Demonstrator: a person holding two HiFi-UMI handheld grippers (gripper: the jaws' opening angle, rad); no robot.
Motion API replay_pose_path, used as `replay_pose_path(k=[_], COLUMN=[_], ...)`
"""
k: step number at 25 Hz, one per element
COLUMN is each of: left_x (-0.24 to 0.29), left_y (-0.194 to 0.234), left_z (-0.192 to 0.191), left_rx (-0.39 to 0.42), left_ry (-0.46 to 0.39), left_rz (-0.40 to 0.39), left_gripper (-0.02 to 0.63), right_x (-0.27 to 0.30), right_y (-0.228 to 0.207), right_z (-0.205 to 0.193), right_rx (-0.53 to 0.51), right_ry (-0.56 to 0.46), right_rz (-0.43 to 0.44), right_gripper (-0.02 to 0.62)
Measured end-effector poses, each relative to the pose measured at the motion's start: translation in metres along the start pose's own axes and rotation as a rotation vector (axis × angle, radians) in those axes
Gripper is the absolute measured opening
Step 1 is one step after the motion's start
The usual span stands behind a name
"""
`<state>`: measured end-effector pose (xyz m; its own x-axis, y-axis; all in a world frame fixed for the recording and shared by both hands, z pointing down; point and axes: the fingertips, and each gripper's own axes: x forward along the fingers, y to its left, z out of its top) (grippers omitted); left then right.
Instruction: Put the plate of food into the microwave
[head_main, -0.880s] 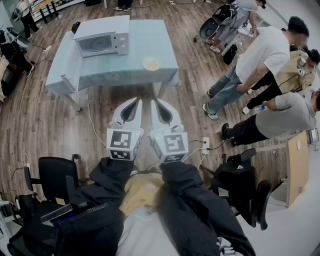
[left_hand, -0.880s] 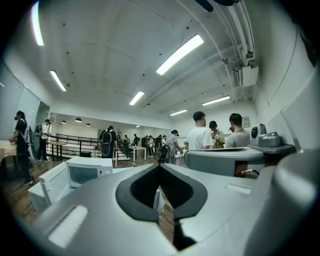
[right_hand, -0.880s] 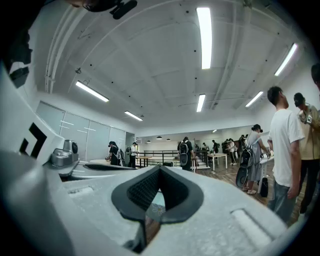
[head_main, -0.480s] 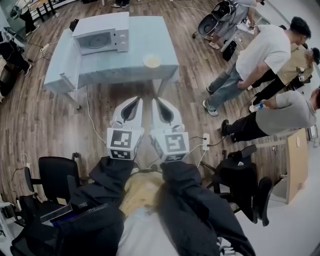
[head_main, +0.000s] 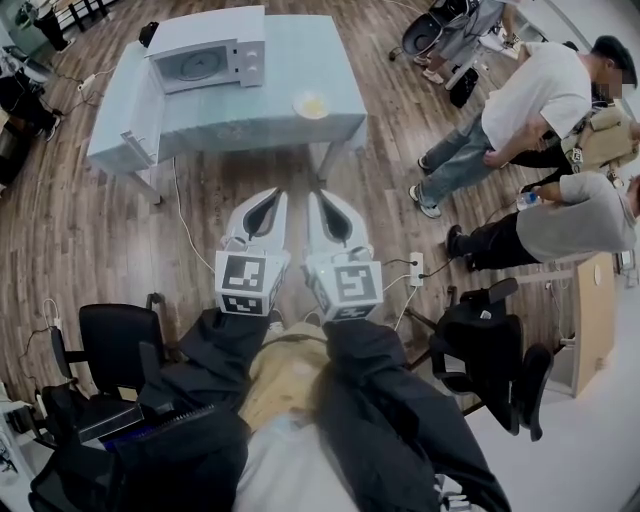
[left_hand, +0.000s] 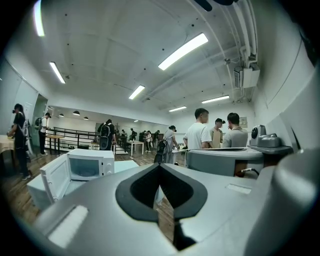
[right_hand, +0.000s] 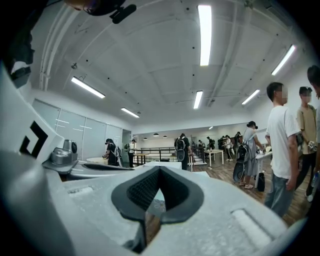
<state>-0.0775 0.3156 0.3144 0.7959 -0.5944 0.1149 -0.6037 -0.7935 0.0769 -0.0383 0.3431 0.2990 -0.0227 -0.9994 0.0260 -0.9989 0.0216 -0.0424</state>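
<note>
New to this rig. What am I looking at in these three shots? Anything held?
No robot here: a person holds a claw in each hand. The top-down picture comes from a camera on their head; it shows the left claw and right claw side by side, short of the table. The other two come from cameras riding on each claw, looking along its jaws. On the table stand a microwave, door open, and a plate of food. Both claws are shut and hold nothing. Other people stand to the right.
</note>
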Motion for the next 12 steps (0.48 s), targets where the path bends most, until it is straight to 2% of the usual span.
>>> replay_pose_path(k=[12], left_x=[0.001], left_y=[0.015], left_z=[-0.010], left_rx=[-0.015], left_ry=[0.020], left_rz=[-0.021], left_gripper=[-0.003], right_x=[0.011], right_y=[0.004], right_z=[-0.016], right_rx=[0.003], right_ry=[0.032], right_rz=[-0.028], right_gripper=[-0.002])
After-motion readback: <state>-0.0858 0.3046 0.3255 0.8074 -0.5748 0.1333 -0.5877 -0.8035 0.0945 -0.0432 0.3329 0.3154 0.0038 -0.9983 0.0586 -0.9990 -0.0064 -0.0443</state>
